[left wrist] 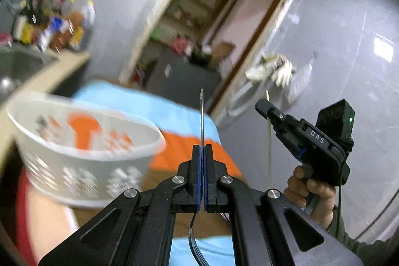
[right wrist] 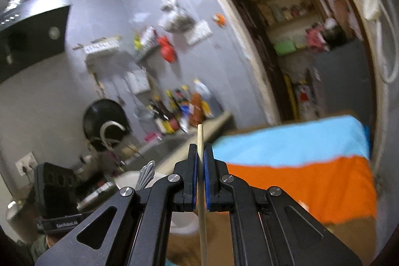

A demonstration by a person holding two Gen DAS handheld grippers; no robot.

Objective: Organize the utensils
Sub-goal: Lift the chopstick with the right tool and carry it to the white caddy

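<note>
My left gripper is shut on a thin metal fork, seen edge-on, with the handle pointing up and the tines hanging below the pads. The fork's ornate handle end also shows in the right wrist view. My right gripper is shut on a pale wooden chopstick held upright; in the left wrist view this gripper is off to the right with the chopstick hanging below it. A white perforated basket stands low at the left of the fork. Both grippers are raised above the table.
The table carries a blue and orange cloth. A counter with a metal sink and several bottles runs along the left wall. A black wok hangs there. An open doorway lies ahead. A hand holds the right gripper.
</note>
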